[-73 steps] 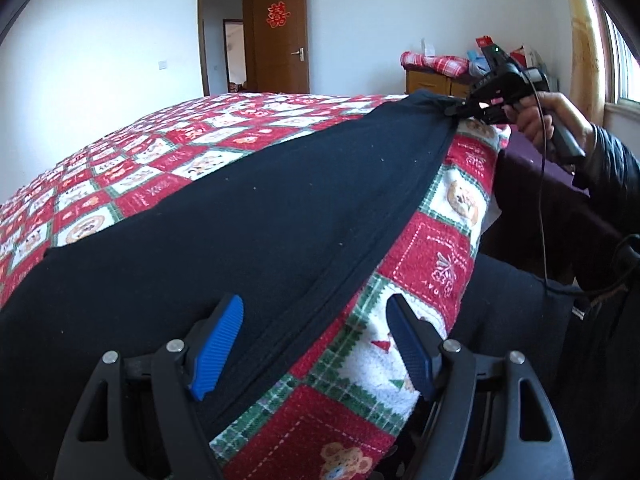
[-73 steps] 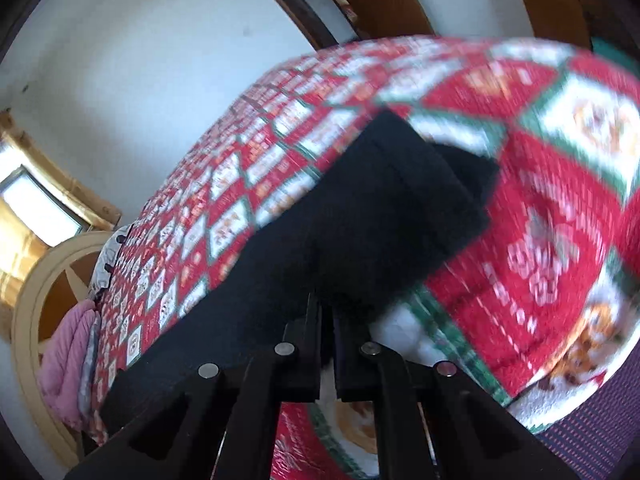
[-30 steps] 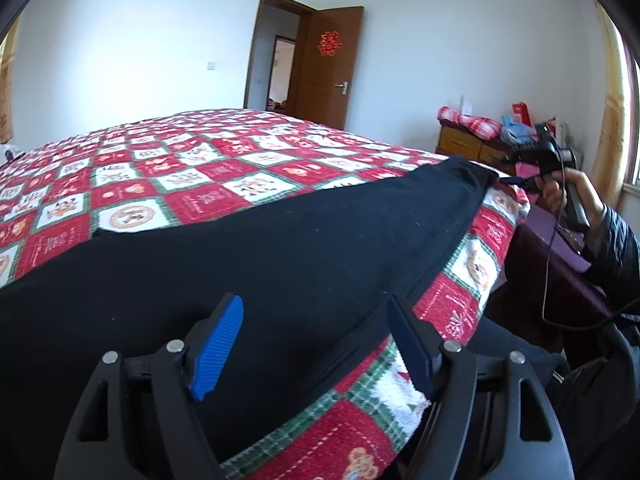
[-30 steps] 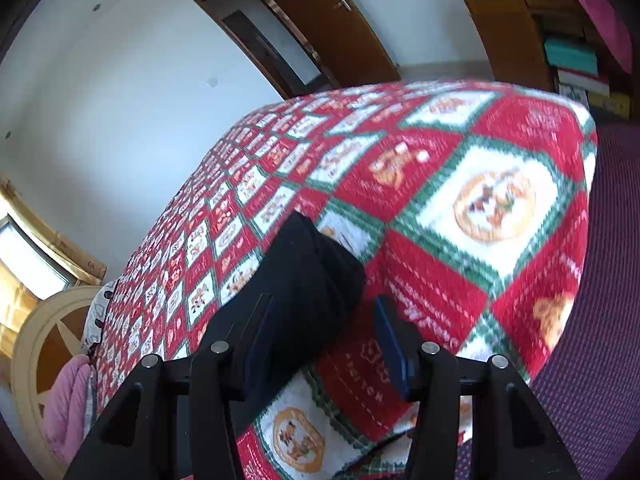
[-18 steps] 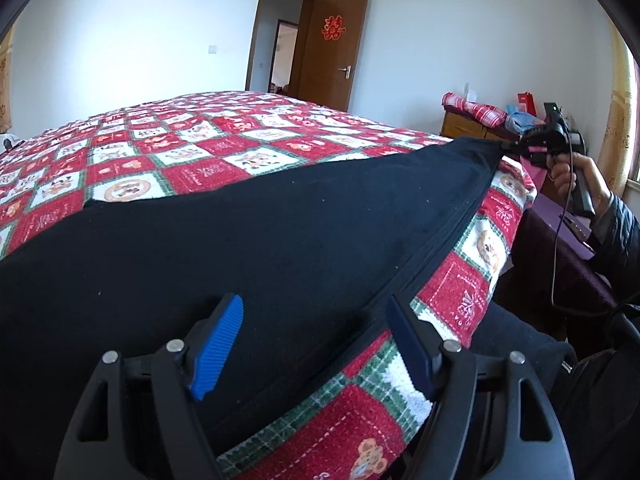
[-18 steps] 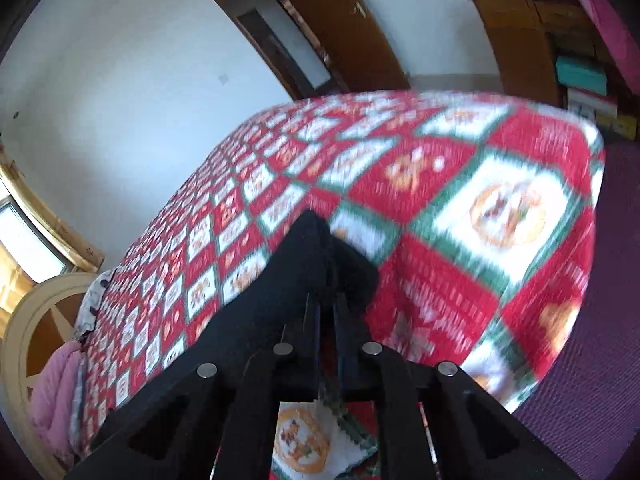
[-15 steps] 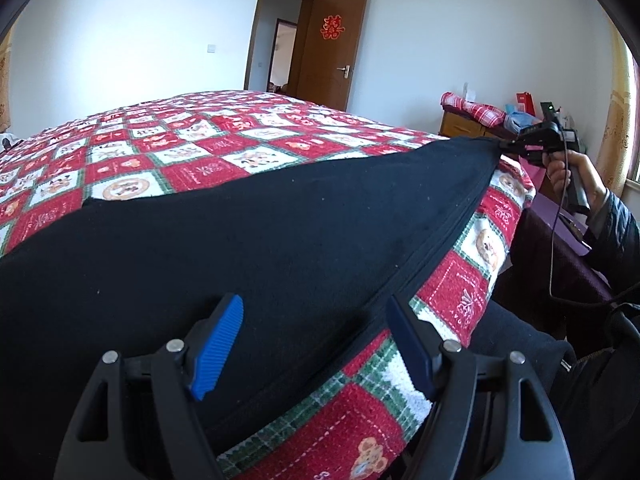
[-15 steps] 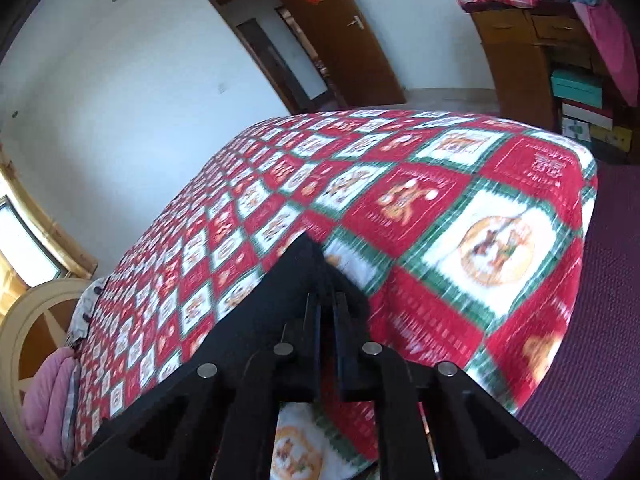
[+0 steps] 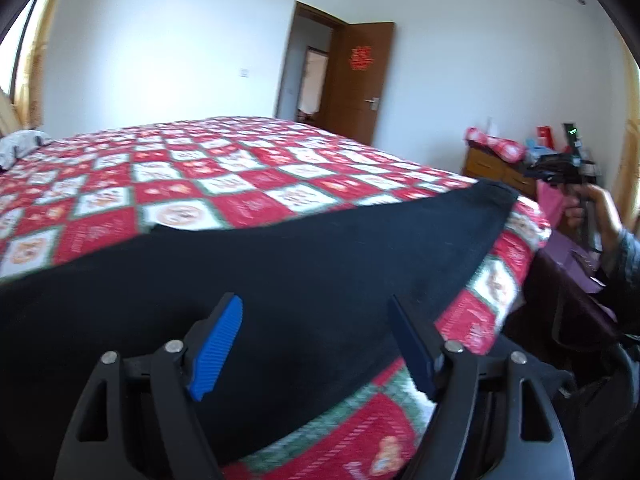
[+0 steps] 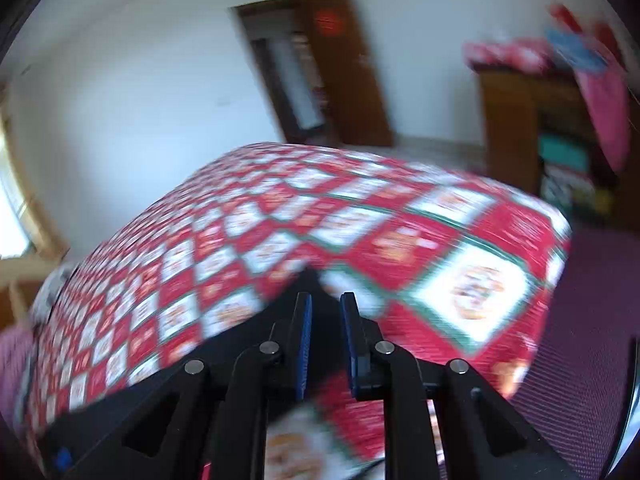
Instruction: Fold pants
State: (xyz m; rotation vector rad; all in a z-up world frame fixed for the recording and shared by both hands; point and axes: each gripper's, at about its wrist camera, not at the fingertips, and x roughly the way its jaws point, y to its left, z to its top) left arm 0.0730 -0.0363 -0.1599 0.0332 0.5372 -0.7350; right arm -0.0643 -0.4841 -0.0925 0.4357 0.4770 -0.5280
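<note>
Since half a second ago: right gripper (image 10: 324, 316) no longer pinching the pants (image 9: 280, 280), jaws now slightly apart with a narrow gap, cloth corner just ahead of the tips and no longer lifted; can't tell through the blur whether the tips touch it. Far corner of pants, held taut and raised before, now lying flat on the bed (image 9: 168, 176). Left camera tilted up a bit, more ceiling visible.

Pants spread flat along the near edge of the bed, black, on the red-white-green checked cover. Long side roughly parallel to bed edge, far end close to the bed's right corner.

Left gripper (image 9: 316, 340) over the near end of the pants, jaws wide apart, blue pads on both sides, nothing between them but flat cloth below. No grip.

Right gripper also seen from the left camera beyond the bed's far corner (image 9: 560, 170), held in the person's hand (image 9: 596, 208), apart from the pants.

Beyond the bed: open brown door (image 9: 360, 80), wooden dresser (image 9: 492, 168) right of the bed. Right view heavily motion-blurred.
</note>
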